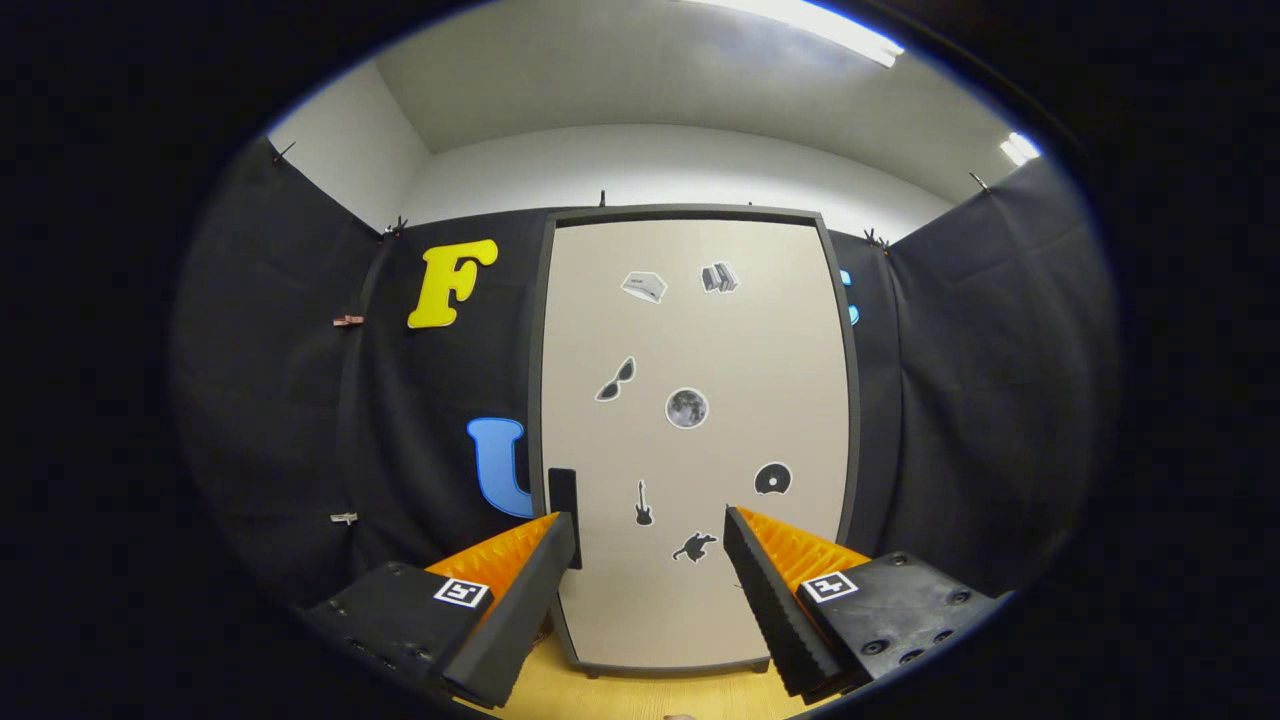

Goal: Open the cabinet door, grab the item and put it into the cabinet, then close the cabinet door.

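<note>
- wooden tabletop (pixel 640 695) of a pale yellow tone lies nearest, under the gripper (pixel 650 530), and runs up to the foot of the cabinet.
- the gripper is released: its two fingers (pixel 520 600) stand wide apart with nothing between them, short of the cabinet door (pixel 700 340).
- each finger carries a small square black-and-white marker (pixel 461 592) on its top face.
- the cabinet (pixel 545 330) stands upright just beyond the fingers, its dark frame wrapping a closed, light beige door.
- a dark, upright handle (pixel 564 495) sits on the door's left edge, low down, just above the tip of the left finger and apart from it.
- the door front bears several small stickers (pixel 687 408): a round grey one near the middle, sunglasses to its left, a guitar and a dark animal shape below, a disc to the lower right, and two boxy shapes near the top.
- the item to be stored cannot be made out anywhere around the cabinet.
- black cloth wall (pixel 300 400) hangs behind and to both sides of the cabinet, held by small clips (pixel 348 320).
- white room wall and a ceiling light (pixel 820 30) rise above the cabinet, farthest off.
</note>
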`<state>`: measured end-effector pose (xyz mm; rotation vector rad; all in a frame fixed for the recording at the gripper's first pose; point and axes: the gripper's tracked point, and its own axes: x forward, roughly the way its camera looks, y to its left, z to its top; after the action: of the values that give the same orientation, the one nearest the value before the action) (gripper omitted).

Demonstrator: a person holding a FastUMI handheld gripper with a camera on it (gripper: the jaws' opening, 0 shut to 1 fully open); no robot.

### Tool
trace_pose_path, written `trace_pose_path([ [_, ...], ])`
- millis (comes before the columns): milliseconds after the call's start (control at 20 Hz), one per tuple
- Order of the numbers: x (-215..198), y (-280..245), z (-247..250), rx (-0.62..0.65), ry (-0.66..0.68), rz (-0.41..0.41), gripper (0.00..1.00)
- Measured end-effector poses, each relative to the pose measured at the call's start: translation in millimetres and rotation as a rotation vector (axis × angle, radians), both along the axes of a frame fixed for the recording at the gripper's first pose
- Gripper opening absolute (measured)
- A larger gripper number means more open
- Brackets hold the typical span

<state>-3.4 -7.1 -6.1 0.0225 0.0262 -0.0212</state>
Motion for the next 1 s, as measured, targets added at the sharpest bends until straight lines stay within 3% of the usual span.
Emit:
trace_pose_path([
  [550, 14, 36, -15, 0.034, 0.012, 0.082, 0.97],
  [1000, 68, 90, -58, 0.021, 0.049, 0.138, 0.97],
])
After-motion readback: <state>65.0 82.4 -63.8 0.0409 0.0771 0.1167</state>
